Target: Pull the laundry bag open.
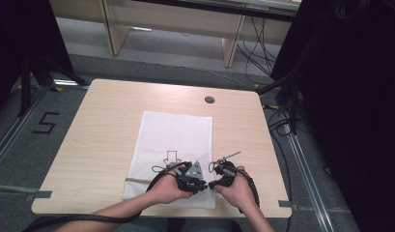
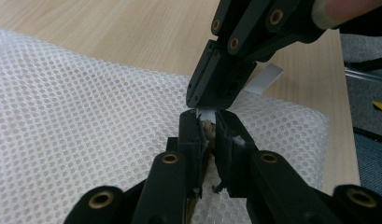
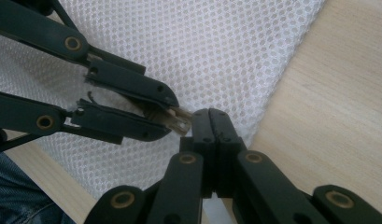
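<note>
- Jaws of the left gripper [image 2: 206, 122] were clamped on a small metal zipper pull [image 3: 178, 120] at the near edge of the white mesh bag [image 1: 176, 135], seemingly to steady it.
- Right gripper [image 3: 211, 114] met it tip to tip, jaws pressed shut on a white tab [image 2: 207, 113].
- Bare counter [image 1: 103, 125] lay open on both sides.

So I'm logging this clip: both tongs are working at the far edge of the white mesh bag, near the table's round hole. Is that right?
Not quite. The high view shows the left tongs and right tongs meeting at the near edge of the white mesh bag, on the person's side, well away from the round hole. The rest stands: both are working on the bag.
</note>
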A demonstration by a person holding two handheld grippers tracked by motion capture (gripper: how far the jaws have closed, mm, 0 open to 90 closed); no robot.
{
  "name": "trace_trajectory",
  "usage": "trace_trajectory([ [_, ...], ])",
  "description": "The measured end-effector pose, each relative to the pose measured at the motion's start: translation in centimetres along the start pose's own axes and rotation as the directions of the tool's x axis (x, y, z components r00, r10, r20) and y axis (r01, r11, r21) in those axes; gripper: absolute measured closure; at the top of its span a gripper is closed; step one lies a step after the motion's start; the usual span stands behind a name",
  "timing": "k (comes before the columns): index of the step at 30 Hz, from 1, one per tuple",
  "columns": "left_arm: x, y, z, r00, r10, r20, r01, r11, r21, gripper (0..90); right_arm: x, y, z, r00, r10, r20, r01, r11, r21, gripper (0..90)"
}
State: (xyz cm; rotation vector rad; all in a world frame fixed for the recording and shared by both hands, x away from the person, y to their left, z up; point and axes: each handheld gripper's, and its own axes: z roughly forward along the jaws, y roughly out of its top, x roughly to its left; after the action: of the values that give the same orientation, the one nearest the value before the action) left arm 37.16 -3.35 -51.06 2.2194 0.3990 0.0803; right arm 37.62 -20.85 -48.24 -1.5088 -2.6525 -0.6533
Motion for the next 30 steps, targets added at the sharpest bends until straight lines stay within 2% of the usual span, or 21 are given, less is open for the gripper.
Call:
trace_trajectory([
  [2, -0.07, -0.1, 0.12, 0.9999, -0.016, 0.003, 0.016, 0.9999, -0.003, 80.3, 0.01, -0.01, 0.02, 1.0, 0.0, 0.003, 0.0, 1.0, -0.003, 90.0],
  [4, -0.03, -0.1, 0.17, 1.0, -0.005, 0.004, 0.005, 1.0, 0.0, 80.2, 0.01, 0.0, 0.02, 1.0, 0.001, 0.002, -0.001, 1.0, -0.002, 90.0],
  [7, -0.13, -0.27, 0.38, 0.9989, -0.048, 0.0, 0.048, 0.9989, -0.005, 81.0, -0.02, 0.02, 0.0, 1.0, -0.001, -0.002, 0.001, 1.0, 0.002, 90.0],
  [10, -0.05, -0.3, 0.4, 0.9987, -0.05, 0.005, 0.051, 0.9987, -0.008, 81.5, 0.01, 0.02, 0.02, 1.0, 0.001, 0.003, -0.001, 1.0, 0.001, 90.0],
  [11, -0.15, -0.33, 0.39, 0.9977, -0.067, 0.0, 0.067, 0.9977, -0.007, 81.7, 0.01, 0.01, 0.02, 1.0, 0.0, 0.003, 0.0, 1.0, 0.0, 90.0],
  [13, -0.21, -0.35, 0.42, 0.9972, -0.075, -0.002, 0.075, 0.9971, -0.012, 82.1, 0.03, -0.03, 0.05, 1.0, 0.005, 0.003, -0.005, 1.0, -0.007, 90.0],
  [15, -0.21, -0.26, 0.31, 0.9982, -0.059, -0.008, 0.059, 0.9982, -0.005, 82.4, -0.08, -0.02, 0.09, 1.0, -0.001, -0.002, 0.001, 1.0, -0.011, 90.0],
  [18, -0.3, -0.26, 0.2, 0.9964, -0.085, -0.006, 0.084, 0.9964, -0.012, 83.9, -0.08, -0.01, 0.09, 1.0, 0.0, 0.0, 0.0, 1.0, -0.01, 90.0],
  [20, -0.15, -0.26, 0.15, 0.9972, -0.075, 0.002, 0.075, 0.9971, -0.016, 84.3, -0.03, -0.02, 0.15, 1.0, 0.004, 0.001, -0.004, 1.0, -0.017, 90.0],
  [21, -0.24, -0.27, 0.11, 0.9957, -0.093, -0.001, 0.093, 0.9956, -0.014, 84.7, -0.03, 0.02, 0.05, 1.0, -0.001, 0.002, 0.001, 1.0, -0.004, 90.0],
  [23, -0.18, -0.22, -0.02, 0.9954, -0.096, 0.004, 0.096, 0.9954, -0.01, 87.2, -0.06, 0.04, 0.07, 1.0, -0.007, 0.001, 0.007, 1.0, -0.007, 90.0],
  [24, -0.19, -0.23, -0.1, 0.9956, -0.094, 0.0, 0.094, 0.9955, -0.01, 87.3, -0.05, 0.03, 0.07, 1.0, 0.005, 0.002, -0.005, 1.0, -0.004, 90.0],
  [25, -0.1, -0.24, -0.17, 0.9967, -0.081, 0.001, 0.081, 0.9967, -0.008, 87.2, -0.09, 0.03, 0.06, 1.0, -0.002, -0.002, 0.002, 1.0, -0.008, 90.0],
  [30, -0.22, -0.28, -0.16, 0.9954, -0.095, -0.001, 0.095, 0.9954, -0.009, 87.3, -0.07, 0.03, 0.08, 1.0, 0.0, 0.001, 0.0, 1.0, -0.006, 90.0],
])
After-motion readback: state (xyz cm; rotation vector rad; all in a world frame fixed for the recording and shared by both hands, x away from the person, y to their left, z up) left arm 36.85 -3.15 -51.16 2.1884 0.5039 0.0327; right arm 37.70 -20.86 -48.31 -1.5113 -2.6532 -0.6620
